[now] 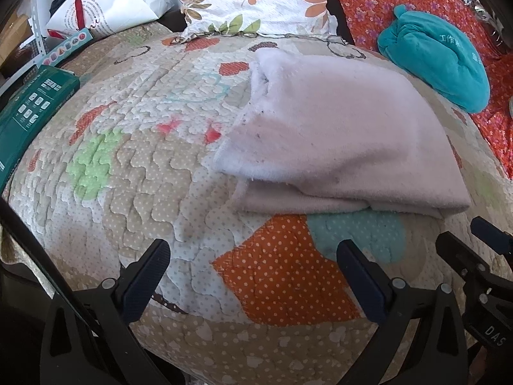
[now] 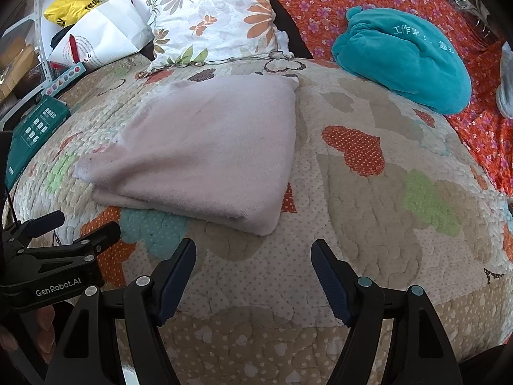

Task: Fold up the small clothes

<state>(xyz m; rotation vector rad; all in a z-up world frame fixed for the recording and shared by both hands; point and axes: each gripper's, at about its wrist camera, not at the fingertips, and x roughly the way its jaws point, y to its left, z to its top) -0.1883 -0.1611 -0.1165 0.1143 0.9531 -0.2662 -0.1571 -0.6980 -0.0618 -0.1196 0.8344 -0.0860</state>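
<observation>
Fleecy pink cloth (image 1: 346, 141) folded flat, quilted bedspread (image 1: 134, 173), both tongs (image 1: 253, 276) (image 2: 253, 272) spread empty.

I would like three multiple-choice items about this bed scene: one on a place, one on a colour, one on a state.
1. Where does the pink cloth lie?
A on the quilt
B on the pillow
C in a tool

2. What colour is the plush bundle beside the quilt?
A yellow
B teal
C white

3. How is the right tool?
A shut on the cloth
B open, empty
C shut, empty

Key: 1 A, the cloth rests folded on the quilt; 2 B, it is teal; 3 B, its fingers stand apart, only quilt between.
</observation>
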